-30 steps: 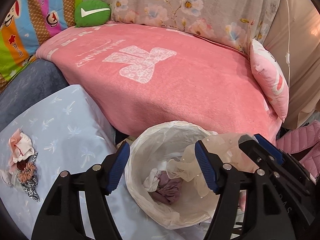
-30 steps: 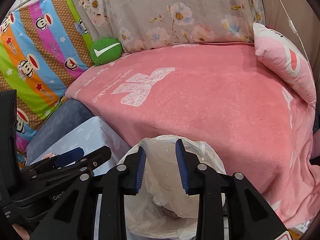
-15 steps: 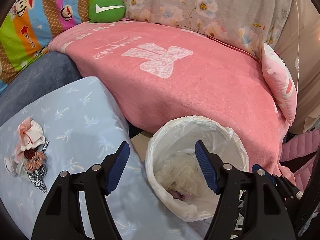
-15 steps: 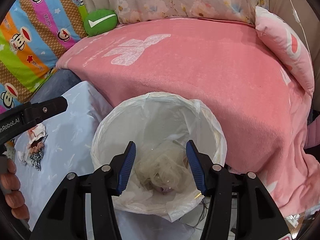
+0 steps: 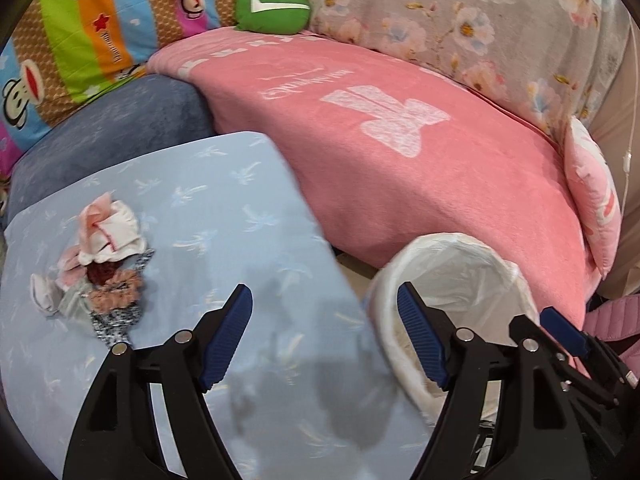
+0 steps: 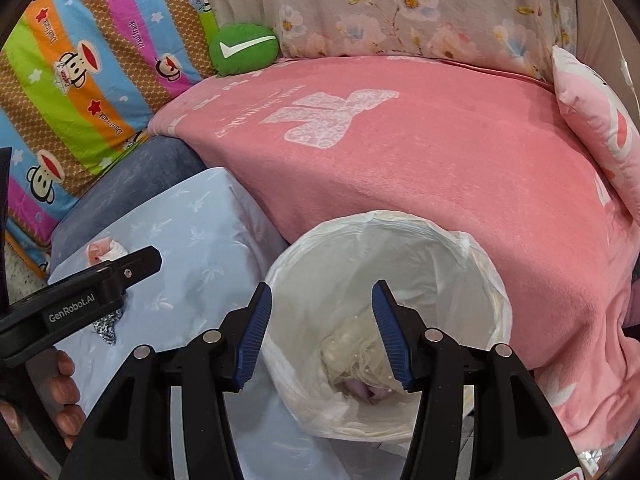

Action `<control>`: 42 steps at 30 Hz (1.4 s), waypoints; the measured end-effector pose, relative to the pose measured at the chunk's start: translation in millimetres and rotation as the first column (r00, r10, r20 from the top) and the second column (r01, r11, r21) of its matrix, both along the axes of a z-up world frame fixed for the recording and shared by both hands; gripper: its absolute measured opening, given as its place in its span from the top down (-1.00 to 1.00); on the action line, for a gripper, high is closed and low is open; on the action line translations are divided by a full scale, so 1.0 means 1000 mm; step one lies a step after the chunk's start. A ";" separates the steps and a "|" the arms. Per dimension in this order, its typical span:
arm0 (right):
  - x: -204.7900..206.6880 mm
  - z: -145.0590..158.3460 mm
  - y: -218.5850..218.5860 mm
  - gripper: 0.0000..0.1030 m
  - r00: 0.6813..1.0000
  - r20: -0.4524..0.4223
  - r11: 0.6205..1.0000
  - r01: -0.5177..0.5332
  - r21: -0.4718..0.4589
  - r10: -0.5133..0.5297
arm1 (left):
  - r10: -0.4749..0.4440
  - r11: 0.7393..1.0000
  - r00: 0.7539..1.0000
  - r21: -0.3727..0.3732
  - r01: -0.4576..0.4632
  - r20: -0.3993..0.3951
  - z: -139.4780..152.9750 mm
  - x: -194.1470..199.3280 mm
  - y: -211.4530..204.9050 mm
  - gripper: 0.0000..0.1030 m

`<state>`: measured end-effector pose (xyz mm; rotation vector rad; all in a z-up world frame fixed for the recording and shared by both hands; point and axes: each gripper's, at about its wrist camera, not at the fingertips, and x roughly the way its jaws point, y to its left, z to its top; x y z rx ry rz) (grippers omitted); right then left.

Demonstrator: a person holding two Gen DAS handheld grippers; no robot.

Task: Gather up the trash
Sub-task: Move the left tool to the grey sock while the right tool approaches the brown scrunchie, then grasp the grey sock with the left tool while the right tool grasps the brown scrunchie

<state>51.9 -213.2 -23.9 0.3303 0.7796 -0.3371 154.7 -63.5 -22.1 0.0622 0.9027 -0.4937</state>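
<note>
Left view has swung off trash bin [image 5: 460, 280], now at lower right, onto blue cloth surface [image 5: 224, 216]. Crumpled plastic now lies inside bin [image 6: 360, 348]; that drop is done. Trash pile [image 5: 100, 268] remains at left on cloth, likely next.

Left gripper [image 5: 324, 336] jaws opening, nothing between. Right gripper [image 6: 322, 332] released, empty, over bin. Pink blanket [image 6: 420, 168] behind, green cushion [image 6: 244, 48] at top.

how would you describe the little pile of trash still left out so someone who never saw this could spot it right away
Start at the big pink blanket on the sofa, then drop to the pale blue patterned surface in front of it. The trash pile lies near that surface's left side: crumpled pink-and-white scraps above brownish and speckled black-and-white bits. It is the only clutter there; the white-lined bin stands to the right.
</note>
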 end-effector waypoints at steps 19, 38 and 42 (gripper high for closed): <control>0.087 -0.002 0.143 0.00 0.965 0.016 0.964 -0.262 0.042 0.261 | 0.318 0.945 0.948 0.075 -0.317 -0.001 -0.023 0.050 0.168 -0.61; 0.192 -0.064 0.238 0.06 0.919 -0.075 0.916 -0.373 0.147 0.386 | 0.486 0.874 0.864 0.061 -0.483 -0.130 -0.068 0.115 0.281 -0.61; 0.207 -0.080 0.243 0.26 0.919 -0.105 0.918 -0.361 0.167 0.380 | 0.473 0.881 0.868 0.048 -0.471 -0.150 -0.074 0.122 0.277 -0.60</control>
